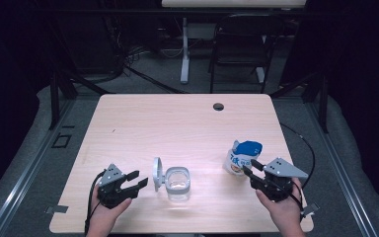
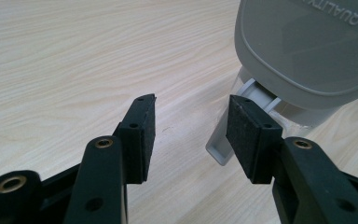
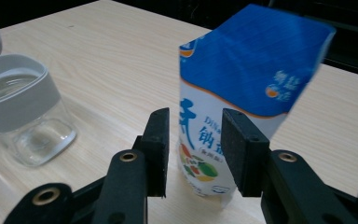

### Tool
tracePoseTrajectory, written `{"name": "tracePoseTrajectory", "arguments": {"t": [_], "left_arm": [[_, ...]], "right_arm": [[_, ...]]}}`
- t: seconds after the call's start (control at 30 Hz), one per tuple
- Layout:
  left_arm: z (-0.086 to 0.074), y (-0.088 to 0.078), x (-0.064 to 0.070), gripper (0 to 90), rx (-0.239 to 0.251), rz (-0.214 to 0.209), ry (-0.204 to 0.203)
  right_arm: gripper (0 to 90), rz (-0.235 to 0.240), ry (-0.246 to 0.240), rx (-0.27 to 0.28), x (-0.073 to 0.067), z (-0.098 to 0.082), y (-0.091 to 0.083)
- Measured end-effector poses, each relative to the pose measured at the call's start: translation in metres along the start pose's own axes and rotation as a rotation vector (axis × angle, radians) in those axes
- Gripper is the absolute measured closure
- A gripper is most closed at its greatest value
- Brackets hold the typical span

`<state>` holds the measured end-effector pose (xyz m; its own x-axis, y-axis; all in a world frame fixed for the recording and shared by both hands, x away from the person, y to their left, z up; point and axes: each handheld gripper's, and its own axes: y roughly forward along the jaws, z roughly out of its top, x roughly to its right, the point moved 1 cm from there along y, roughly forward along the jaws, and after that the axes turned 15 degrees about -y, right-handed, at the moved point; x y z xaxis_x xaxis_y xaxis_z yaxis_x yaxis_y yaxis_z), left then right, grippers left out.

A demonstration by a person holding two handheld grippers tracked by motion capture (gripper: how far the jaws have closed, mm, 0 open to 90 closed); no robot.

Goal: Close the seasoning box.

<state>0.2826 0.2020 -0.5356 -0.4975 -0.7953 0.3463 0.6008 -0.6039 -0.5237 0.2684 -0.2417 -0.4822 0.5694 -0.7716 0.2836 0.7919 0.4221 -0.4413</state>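
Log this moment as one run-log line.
left gripper: open, beside jar's raised lid | right gripper: open, at blue-white carton, not gripping | glass jar: upright, lid open | table

A lab: bare test table [image 1: 128, 123], dark curtains, floor cables [image 1: 143, 54].

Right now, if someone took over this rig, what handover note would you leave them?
Left gripper: open, holding nothing, aimed at the hinge side of the glass jar, whose grey lid already stands flipped open.
Right gripper: open, jaws just short of the blue and white pouch, which stands upright on the table to the jar's right.
Done: jar open; I can't tell whether it holds anything.
Left, probably: steady the jar, grip the pouch and bring it to the jar.
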Motion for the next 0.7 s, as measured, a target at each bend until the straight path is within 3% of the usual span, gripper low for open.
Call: {"name": "tracePoseTrajectory", "arguments": {"t": [0.37, 0.7], "left_arm": [[0.000, -0.001, -0.001, 52.7, 0.003, 0.002, -0.007], [0.001, -0.002, -0.003, 52.8, -0.009, 0.014, -0.006]], "right_arm": [[61.0, -0.035, 0.030, -0.011, 0.017, -0.001, -0.007], [52.8, -0.028, 0.039, -0.023, 0.022, 0.000, 0.005]]}}
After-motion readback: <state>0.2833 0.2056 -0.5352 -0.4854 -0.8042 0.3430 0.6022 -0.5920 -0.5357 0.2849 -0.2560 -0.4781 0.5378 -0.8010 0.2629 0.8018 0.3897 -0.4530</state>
